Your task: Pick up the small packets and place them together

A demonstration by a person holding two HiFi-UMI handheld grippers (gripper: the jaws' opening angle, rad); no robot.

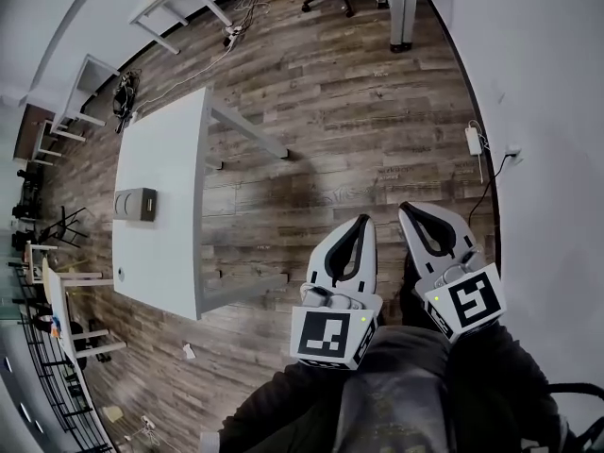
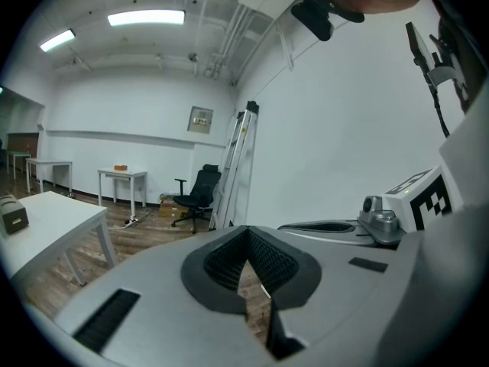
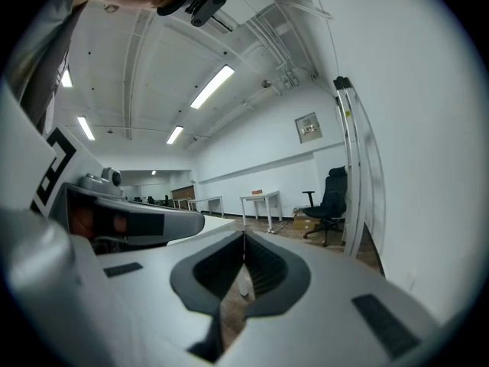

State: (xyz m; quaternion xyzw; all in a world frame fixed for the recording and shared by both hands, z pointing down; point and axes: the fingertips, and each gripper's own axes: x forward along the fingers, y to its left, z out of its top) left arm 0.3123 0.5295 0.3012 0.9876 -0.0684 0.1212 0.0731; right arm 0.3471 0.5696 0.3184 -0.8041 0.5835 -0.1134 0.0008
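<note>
Your left hand-held gripper (image 1: 359,222) and right hand-held gripper (image 1: 410,211) were closed and empty, well apart from the counter (image 1: 162,245). No packets were discernible there, so you needed to step closer and open first

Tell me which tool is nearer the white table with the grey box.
Left. The left tool is over the floor just right of the table; the right tool sits beyond it, farther right toward the wall.
</note>
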